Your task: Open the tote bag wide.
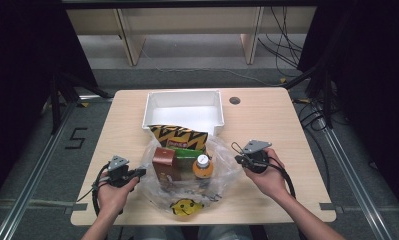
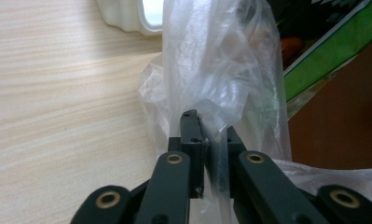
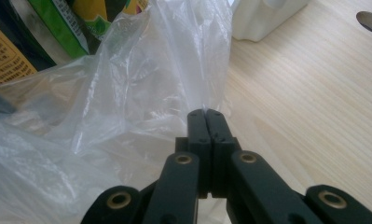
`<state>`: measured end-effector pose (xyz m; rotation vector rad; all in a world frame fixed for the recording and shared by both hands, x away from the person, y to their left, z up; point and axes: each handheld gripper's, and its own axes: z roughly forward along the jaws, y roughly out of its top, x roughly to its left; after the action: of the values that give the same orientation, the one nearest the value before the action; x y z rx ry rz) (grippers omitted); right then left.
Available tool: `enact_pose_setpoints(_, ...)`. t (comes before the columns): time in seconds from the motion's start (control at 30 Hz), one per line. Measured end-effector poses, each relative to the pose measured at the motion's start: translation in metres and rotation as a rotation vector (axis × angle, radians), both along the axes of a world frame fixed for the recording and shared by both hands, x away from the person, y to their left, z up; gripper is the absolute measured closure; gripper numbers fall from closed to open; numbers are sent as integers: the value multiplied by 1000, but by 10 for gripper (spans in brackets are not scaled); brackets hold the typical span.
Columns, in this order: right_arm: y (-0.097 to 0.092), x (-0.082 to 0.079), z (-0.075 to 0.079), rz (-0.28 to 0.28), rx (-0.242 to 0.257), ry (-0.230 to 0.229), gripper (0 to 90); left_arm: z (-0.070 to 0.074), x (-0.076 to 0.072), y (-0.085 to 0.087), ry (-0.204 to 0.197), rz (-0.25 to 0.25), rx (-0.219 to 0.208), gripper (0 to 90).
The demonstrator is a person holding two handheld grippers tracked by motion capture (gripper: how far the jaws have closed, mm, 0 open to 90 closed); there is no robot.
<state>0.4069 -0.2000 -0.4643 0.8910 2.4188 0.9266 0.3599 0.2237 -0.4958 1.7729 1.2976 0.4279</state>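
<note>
Pinching opposite edges of the clear plastic bag (image 1: pixel 187 180) mid-bench: left tongs (image 2: pixel 204 135) clamp film at its left side, right tongs (image 3: pixel 205 119) pressed together, seemingly on film at its right; bag lies between both hands, groceries inside

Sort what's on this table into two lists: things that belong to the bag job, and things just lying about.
In the job:
clear plastic bag
left gripper, shut on the bag's edge
right gripper, shut on the bag's other edge
brown box, orange bottle and yellow-black snack packet, inside the bag

Lying about:
white tray
</note>
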Motion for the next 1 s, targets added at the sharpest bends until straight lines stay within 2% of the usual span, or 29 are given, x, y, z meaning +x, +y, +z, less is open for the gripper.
enact_pose_setpoints(0.07, 0, -1, 0, -6, 4, 8, 900, -1, 0, 1, -9, -2, -5, 857)
enact_pose_setpoints(0.13, 0, -1, 0, 0, -4, 16, 900, 0, 0, 0, -1, 3, 4, 857)
enact_pose_setpoints(0.2, -1, 0, -1, 0, -6, 9, 900, 0, 0, 0, -3, 4, 8, 860)
enact_pose_setpoints(0.27, -2, 1, -2, -3, -6, 27, 900, 0, -1, 1, 1, 8, 4, 863)
enact_pose_setpoints(0.37, -3, 1, -2, 0, -7, 37, 900, 1, -3, 0, -15, 18, -2, 851)
enact_pose_setpoints(0.4, -3, 1, -1, -4, 11, 41, 900, 3, -5, 0, -25, 15, -8, 833)
enact_pose_setpoints(0.43, -4, 0, 1, -6, 25, 37, 900, 5, -6, 0, -51, 6, 3, 802)
enact_pose_setpoints(0.5, -7, 0, 5, 2, 66, 22, 867, 9, -9, 0, -73, 17, 13, 738)
enact_pose_setpoints(0.53, -8, -2, 7, -12, 97, 29, 837, 13, -8, 2, -108, -7, 57, 695)
enact_pose_setpoints(0.6, -10, -4, 11, -7, 128, 11, 771, 21, -13, 1, -128, 9, 88, 605)
enact_pose_setpoints(0.67, -13, -5, 16, -25, 146, -12, 718, 28, -17, 1, -120, 57, 86, 503)
enact_pose_setpoints(0.7, -14, -5, 19, -36, 169, -15, 694, 31, -18, 1, -127, 67, 78, 446)
enact_pose_setpoints(0.73, -16, -4, 22, -40, 191, -24, 667, 34, -20, 2, -153, 68, 57, 411)
enact_pose_setpoints(0.77, -17, -5, 27, -57, 229, -35, 637, 37, -22, 3, -151, 73, 60, 385)
enact_pose_setpoints(0.83, -21, -5, 35, -52, 263, -67, 573, 42, -25, 4, -169, 71, 41, 347)
enact_pose_setpoints(0.9, -22, -7, 43, -73, 314, -88, 536, 47, -29, 6, -182, 81, 26, 332)
enact_pose_setpoints(0.93, -22, -10, 52, -75, 343, -126, 508, 49, -30, 6, -192, 80, 20, 321)
enact_pose_setpoints(1.0, -23, -11, 57, -67, 341, -131, 500, 54, -33, 8, -204, 85, 9, 318)
